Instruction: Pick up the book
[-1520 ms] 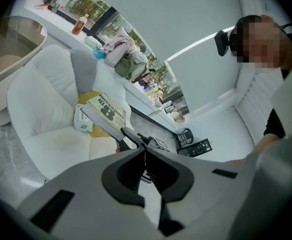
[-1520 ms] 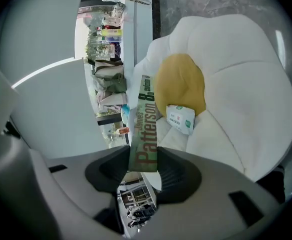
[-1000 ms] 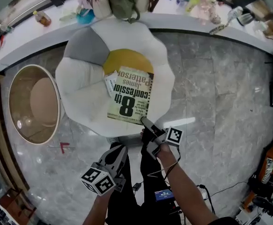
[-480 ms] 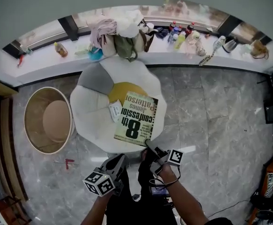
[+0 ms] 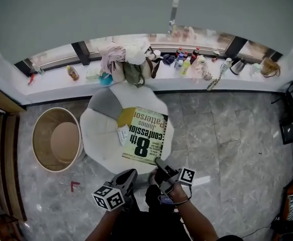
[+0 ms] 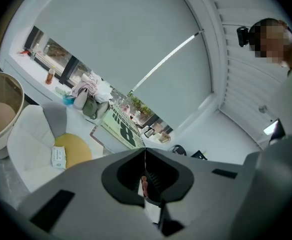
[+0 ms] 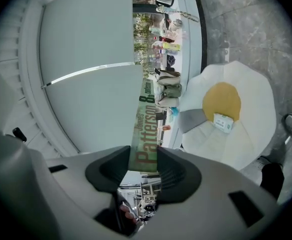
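The book (image 5: 143, 137), a pale green paperback with a big black "8" on its cover, hangs in the air above the cushion. My right gripper (image 5: 159, 163) is shut on its near edge. In the right gripper view the spine (image 7: 144, 139) runs straight up from between the jaws of the right gripper (image 7: 143, 166). My left gripper (image 5: 128, 175) hovers to the left of the book, apart from it, jaws together and empty. The left gripper view shows the left gripper (image 6: 144, 156) shut, with the book (image 6: 121, 128) beyond it.
Below lies a white egg-shaped cushion (image 5: 98, 134) with a yellow centre (image 5: 126, 117) and a small white packet (image 5: 123, 133) on it. A round tan basket (image 5: 56, 139) stands at the left. Bags and bottles line the window ledge (image 5: 151, 59). Grey marble floor all around.
Both grippers have risen, the right one carrying the book. The cushion, basket and floor have dropped farther below, and the window ledge and blind have come into view.
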A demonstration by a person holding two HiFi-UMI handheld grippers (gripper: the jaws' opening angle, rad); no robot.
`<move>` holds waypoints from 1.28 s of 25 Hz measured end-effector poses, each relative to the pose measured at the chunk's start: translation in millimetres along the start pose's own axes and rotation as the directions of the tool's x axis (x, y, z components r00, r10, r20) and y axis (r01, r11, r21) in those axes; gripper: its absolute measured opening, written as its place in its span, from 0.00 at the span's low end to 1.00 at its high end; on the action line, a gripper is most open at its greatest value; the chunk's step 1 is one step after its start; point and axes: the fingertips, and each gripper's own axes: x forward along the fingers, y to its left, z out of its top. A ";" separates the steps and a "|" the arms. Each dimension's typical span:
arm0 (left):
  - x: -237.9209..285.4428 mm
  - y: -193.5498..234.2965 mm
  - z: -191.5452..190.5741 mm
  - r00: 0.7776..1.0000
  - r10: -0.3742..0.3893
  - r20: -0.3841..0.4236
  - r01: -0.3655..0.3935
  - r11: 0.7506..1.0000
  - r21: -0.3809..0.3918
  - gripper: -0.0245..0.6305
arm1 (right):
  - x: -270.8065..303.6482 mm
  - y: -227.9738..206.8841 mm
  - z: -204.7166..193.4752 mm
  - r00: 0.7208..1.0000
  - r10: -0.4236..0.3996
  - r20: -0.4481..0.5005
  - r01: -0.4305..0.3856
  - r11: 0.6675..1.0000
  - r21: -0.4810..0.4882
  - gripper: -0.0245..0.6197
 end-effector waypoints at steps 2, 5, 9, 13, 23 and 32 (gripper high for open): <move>-4.0 -13.8 1.5 1.000 -0.005 0.015 0.005 1.000 -0.017 0.06 | -10.5 13.8 -0.3 1.000 0.014 0.005 -0.014 1.000 -0.010 0.32; -7.4 -32.1 3.2 0.999 -0.011 0.036 0.012 1.000 -0.018 0.06 | -23.1 33.8 0.4 0.999 0.039 0.013 -0.038 0.999 -0.030 0.32; -8.5 -59.7 0.4 0.998 -0.022 0.060 0.022 1.000 0.006 0.06 | -42.2 56.4 2.2 0.997 0.071 0.012 -0.070 0.996 -0.049 0.32; -15.1 -87.1 -13.2 0.996 -0.029 0.089 0.025 0.999 0.041 0.06 | -67.5 75.1 -0.3 0.995 0.100 -0.006 -0.100 0.993 -0.068 0.32; -50.4 -91.4 -8.8 0.987 0.029 0.159 -0.040 0.997 0.061 0.06 | -91.3 107.1 -6.5 0.993 0.118 -0.008 -0.118 0.989 -0.086 0.32; -91.4 -93.0 -10.4 0.991 -0.014 0.130 -0.002 0.992 0.123 0.06 | -108.6 132.8 -38.9 0.985 0.165 0.054 -0.158 0.980 -0.117 0.32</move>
